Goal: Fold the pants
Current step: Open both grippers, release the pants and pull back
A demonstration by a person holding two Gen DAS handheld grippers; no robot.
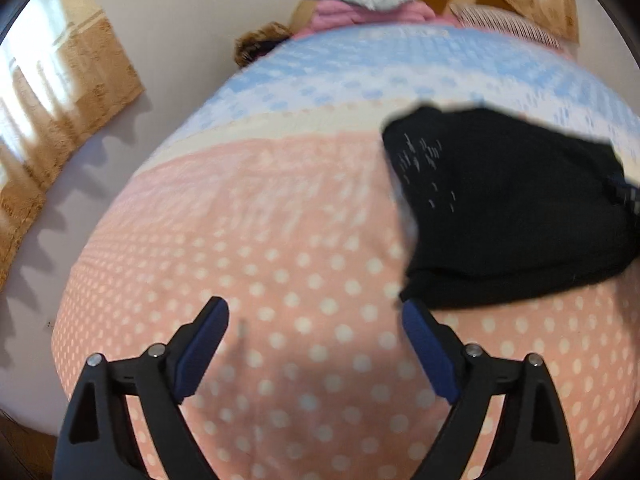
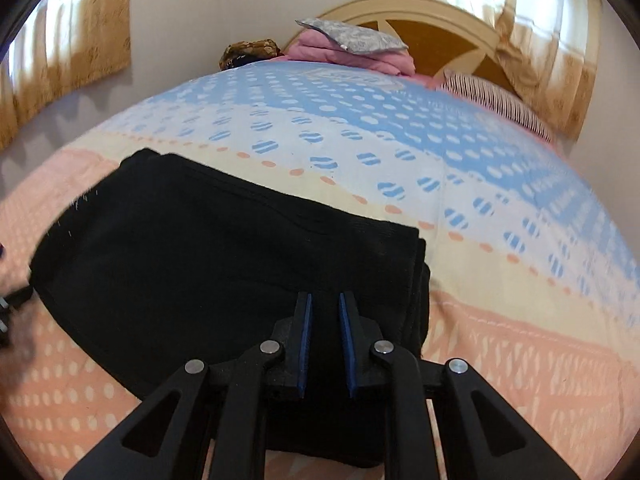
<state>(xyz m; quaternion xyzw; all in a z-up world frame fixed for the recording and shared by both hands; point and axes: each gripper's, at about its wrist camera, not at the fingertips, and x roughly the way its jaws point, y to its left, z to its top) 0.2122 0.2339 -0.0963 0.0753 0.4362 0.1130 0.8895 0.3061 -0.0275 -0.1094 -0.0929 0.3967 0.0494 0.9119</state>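
L gripper (image 1: pixel 316 320) jaws apart, R gripper (image 2: pixel 325 312) maybe pinching folded black pants (image 2: pixel 224 256).

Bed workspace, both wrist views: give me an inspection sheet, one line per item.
Surface: bed with dotted pink, cream and blue cover, lying smooth.
Job's things: black fabric pants, folded into a compact layered stack on the pink band.
Clutter: pink folded cloth with grey patterned pillow on top, striped pillow, brown patterned bundle, all near the headboard.
Grippers: left tool open over bare cover beside the pants; right tool over the stack's near edge, jaws narrow, grip unclear.
Cables: nothing seen.
Surroundings: cream and brown headboard, tan curtains, pale wall.
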